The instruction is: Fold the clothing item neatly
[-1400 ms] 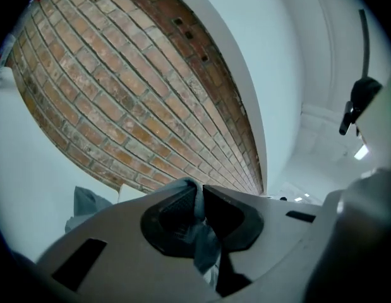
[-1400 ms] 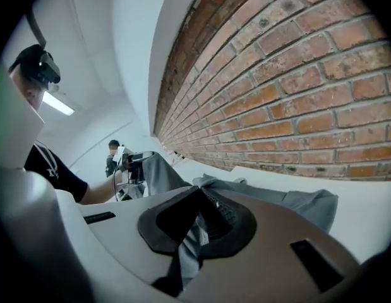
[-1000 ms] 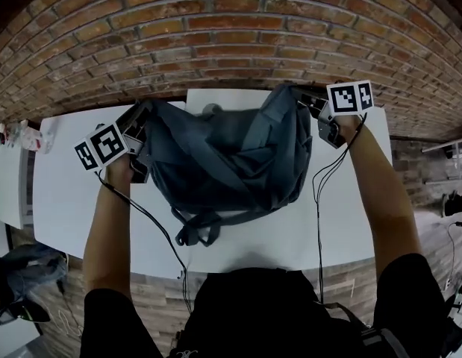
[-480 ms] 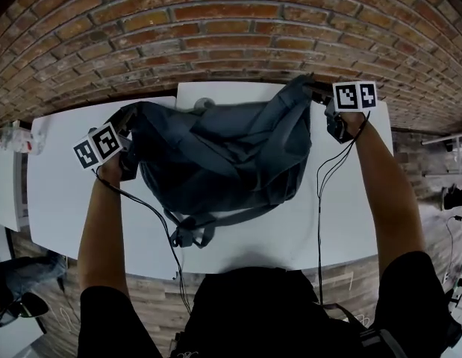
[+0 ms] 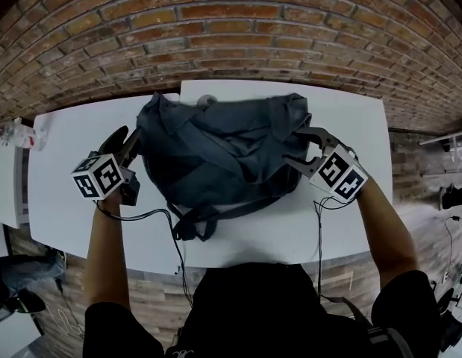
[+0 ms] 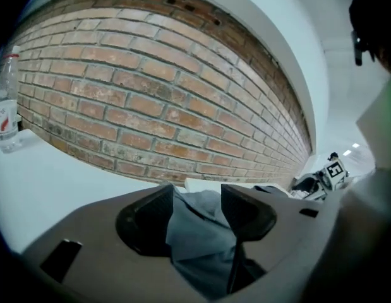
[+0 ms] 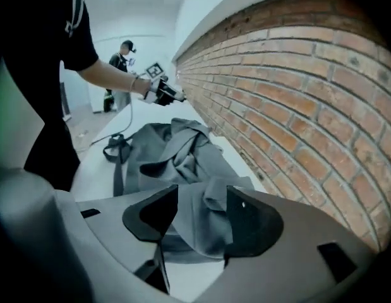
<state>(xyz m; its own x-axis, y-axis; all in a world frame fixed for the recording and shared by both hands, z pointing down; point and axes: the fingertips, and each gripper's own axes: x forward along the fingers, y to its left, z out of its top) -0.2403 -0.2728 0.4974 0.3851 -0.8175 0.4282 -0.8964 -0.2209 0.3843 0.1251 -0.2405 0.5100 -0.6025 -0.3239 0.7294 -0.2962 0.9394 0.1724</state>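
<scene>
White table (image 5: 63,136), broad margins left and right of heaped garment (image 5: 223,151).

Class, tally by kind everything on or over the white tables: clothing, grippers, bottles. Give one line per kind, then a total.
Grey-blue garment: 1
Grippers: 2 (left gripper, right gripper)
Water bottle: 1
Total: 4

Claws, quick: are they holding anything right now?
Left claw: open, just been opening; garment between, not gripped.
Right claw: open, just been opening; garment between, not gripped.
</scene>
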